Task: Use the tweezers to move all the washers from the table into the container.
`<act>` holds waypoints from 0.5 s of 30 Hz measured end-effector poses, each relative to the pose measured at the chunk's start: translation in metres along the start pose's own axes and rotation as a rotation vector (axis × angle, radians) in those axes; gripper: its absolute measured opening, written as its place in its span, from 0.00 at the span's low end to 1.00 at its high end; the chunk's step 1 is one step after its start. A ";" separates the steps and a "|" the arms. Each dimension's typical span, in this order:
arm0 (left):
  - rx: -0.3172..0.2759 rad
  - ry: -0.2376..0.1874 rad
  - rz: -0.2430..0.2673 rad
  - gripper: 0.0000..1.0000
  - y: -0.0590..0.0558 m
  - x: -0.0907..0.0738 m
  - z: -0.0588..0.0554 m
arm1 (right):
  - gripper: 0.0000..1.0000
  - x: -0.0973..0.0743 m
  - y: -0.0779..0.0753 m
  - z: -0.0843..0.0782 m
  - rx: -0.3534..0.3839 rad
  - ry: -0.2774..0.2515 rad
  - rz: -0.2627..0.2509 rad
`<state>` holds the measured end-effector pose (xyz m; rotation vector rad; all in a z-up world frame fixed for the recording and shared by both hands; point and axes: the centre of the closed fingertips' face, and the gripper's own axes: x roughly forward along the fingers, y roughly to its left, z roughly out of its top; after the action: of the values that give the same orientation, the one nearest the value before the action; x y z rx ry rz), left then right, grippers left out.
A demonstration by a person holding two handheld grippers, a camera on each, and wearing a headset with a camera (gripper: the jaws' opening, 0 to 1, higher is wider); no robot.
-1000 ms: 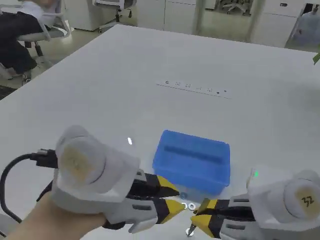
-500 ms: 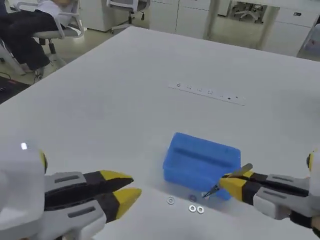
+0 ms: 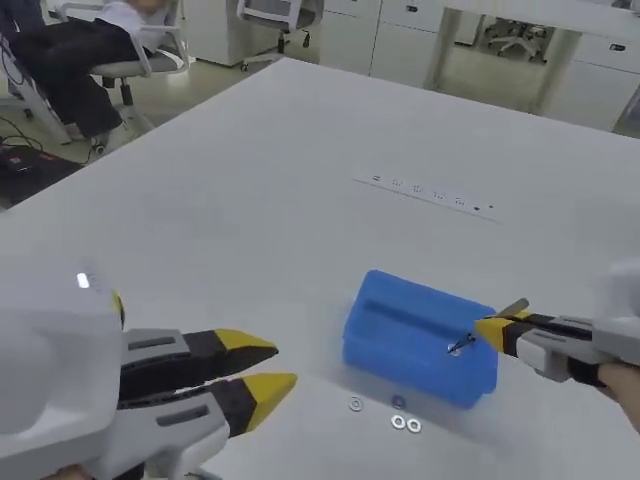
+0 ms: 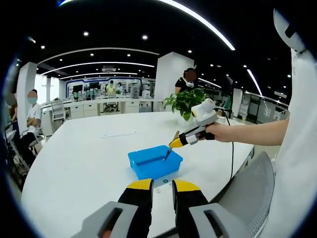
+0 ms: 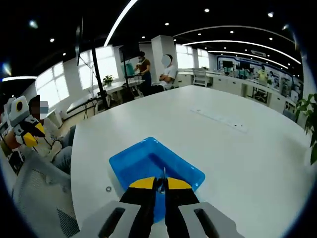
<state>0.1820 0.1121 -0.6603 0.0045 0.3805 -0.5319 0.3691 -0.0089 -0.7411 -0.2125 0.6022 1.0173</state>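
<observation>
Nothing legible is coming through anywhere at this moment. The thin strip lying across the table is showing a row of small dark marks, but they are too tiny to read. In the left gripper view, the blue band on the far wall is reading only as a blur.

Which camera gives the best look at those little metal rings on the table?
The head view: the washers lie clear on the table beside the blue container. The right gripper view shows one washer as a speck; in the left gripper view they are too small to tell.
</observation>
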 end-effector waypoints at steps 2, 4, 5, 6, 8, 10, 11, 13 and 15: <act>-0.007 0.003 0.008 0.13 0.001 -0.003 -0.002 | 0.02 0.005 -0.001 -0.006 -0.028 0.036 0.000; -0.012 0.002 0.020 0.13 0.004 -0.005 -0.002 | 0.02 0.006 -0.002 -0.012 -0.063 0.077 -0.013; -0.014 0.002 0.024 0.13 0.005 -0.006 -0.002 | 0.02 0.006 -0.003 -0.012 -0.068 0.077 -0.017; -0.015 -0.003 0.031 0.13 0.006 -0.007 -0.001 | 0.02 0.005 -0.001 -0.012 -0.071 0.075 -0.018; -0.023 -0.009 0.036 0.12 0.007 -0.008 0.000 | 0.02 0.004 -0.002 -0.013 -0.079 0.088 -0.016; -0.026 -0.009 0.034 0.12 0.007 -0.008 0.000 | 0.02 0.001 -0.002 -0.017 -0.099 0.126 -0.015; -0.023 -0.008 0.032 0.12 0.006 -0.007 0.000 | 0.02 0.001 -0.002 -0.017 -0.107 0.136 -0.016; -0.015 0.002 0.022 0.12 0.004 -0.005 -0.001 | 0.02 -0.002 -0.002 -0.018 -0.145 0.172 -0.012; -0.008 0.006 0.013 0.12 0.002 -0.003 -0.001 | 0.02 -0.003 -0.002 -0.019 -0.182 0.216 -0.005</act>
<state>0.1804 0.1152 -0.6604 0.0006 0.3881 -0.5176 0.3628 -0.0206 -0.7553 -0.4884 0.7042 1.0528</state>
